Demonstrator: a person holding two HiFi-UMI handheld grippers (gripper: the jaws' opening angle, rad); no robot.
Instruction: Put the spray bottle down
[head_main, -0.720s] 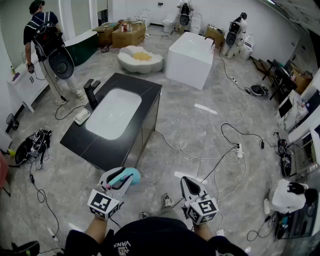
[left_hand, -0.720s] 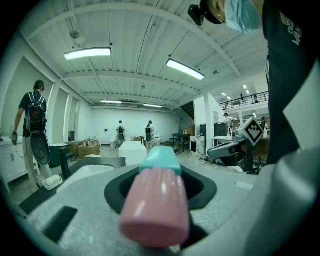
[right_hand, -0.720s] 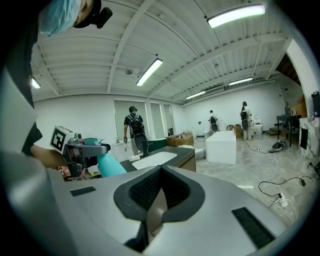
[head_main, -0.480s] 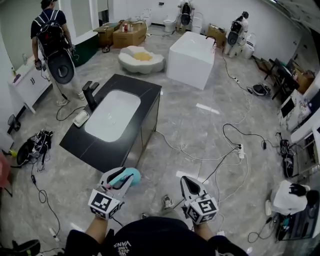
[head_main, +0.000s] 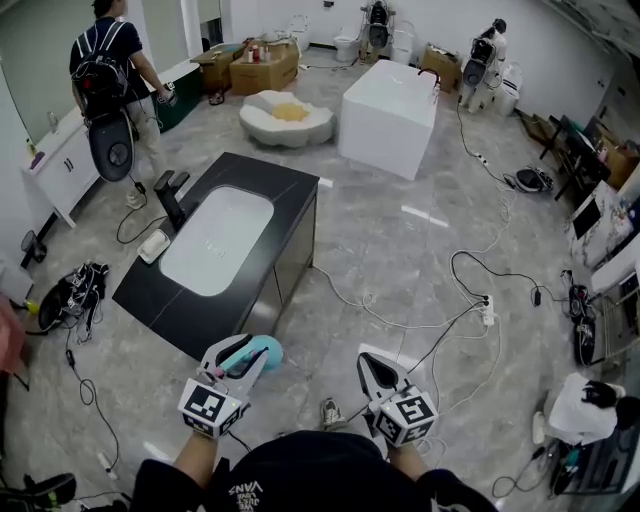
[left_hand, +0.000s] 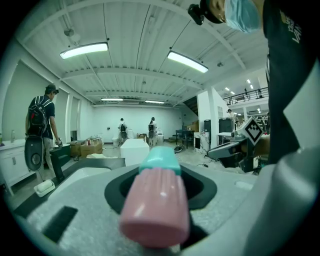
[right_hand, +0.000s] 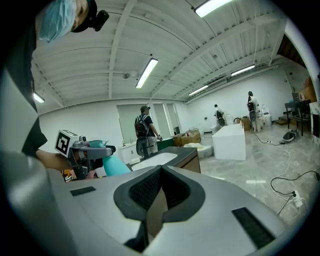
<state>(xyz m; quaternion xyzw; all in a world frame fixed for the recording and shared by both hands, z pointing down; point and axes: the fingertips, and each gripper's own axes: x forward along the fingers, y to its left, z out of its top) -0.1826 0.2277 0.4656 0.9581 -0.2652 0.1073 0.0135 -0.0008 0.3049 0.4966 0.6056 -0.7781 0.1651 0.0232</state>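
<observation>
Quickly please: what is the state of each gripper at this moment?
Left gripper: closed on the spray bottle.
Right gripper: closed, with nothing between its jaws.

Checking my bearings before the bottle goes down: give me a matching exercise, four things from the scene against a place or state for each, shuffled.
Things:
1. spray bottle
2. right gripper
3. black counter
4. person with backpack

Places or states:
A. jaws together, nothing between them
B. on the floor ahead of both grippers, a white basin set in its top
C. clamped in the left gripper, pink cap toward that gripper's camera
D. far left of the room, beside the white cabinet

Pairs: 1-C, 2-A, 3-B, 4-D
</observation>
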